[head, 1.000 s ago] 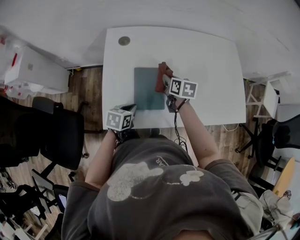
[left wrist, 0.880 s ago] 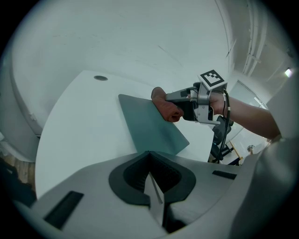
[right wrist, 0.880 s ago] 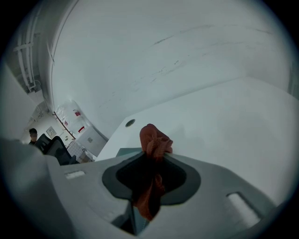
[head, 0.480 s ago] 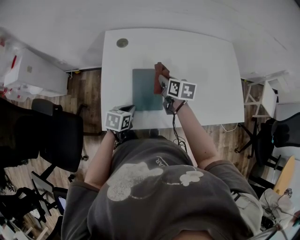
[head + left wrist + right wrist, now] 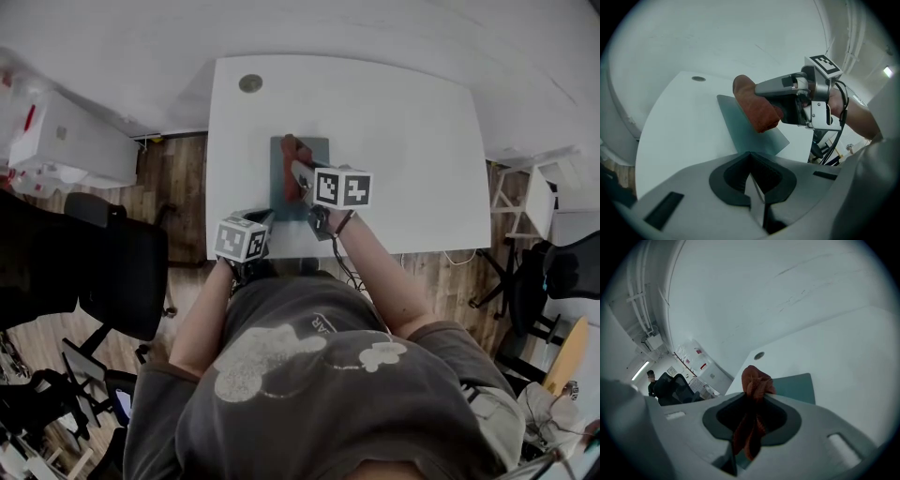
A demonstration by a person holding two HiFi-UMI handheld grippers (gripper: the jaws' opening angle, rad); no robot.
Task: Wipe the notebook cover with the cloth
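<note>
The right gripper (image 5: 752, 401) is clenched on the red cloth (image 5: 757, 380), whose bunched end sits over the far left part of the grey-green notebook (image 5: 279, 192), seemingly touching its cover. The left gripper (image 5: 754, 187) has its jaws pressed together on nothing, at the near edge of the white table (image 5: 403, 122), just short of the notebook. I judge the wiping is under way; how much cover remains cannot be read. Count: two grippers, one cloth, one notebook, one table, one round cap (image 5: 250, 83) in it
</note>
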